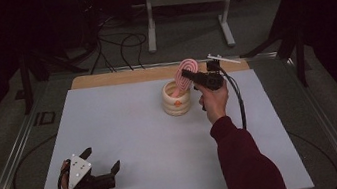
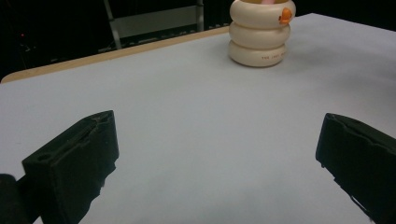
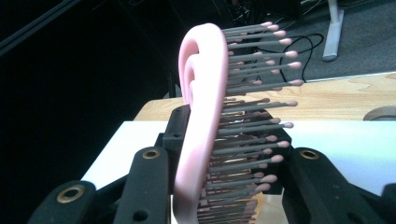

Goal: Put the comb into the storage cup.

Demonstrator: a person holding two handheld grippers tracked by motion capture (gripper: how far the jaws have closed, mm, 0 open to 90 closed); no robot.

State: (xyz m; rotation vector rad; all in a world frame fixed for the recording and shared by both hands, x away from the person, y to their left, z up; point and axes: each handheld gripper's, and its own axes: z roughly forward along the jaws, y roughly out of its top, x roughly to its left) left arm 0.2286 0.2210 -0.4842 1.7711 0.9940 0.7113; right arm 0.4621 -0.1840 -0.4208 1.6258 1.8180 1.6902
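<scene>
Two grippers: R gripper (image 1: 189, 75) is clamping a pink brush (image 3: 205, 116) w/ its lower end inside the cup (image 1: 176, 99); L gripper (image 1: 100, 160) is resting released on the table (image 1: 138, 144), nr the front-left corner.

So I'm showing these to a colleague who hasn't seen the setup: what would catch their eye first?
The pink hairbrush stands out, clamped in the right hand-held gripper and held above the cream ringed holder at the far middle of the table. In the right gripper view its grey bristles with pink tips fan out sideways. Near the front left corner, the left hand-held gripper rests with jaws wide apart, holding nothing.
</scene>
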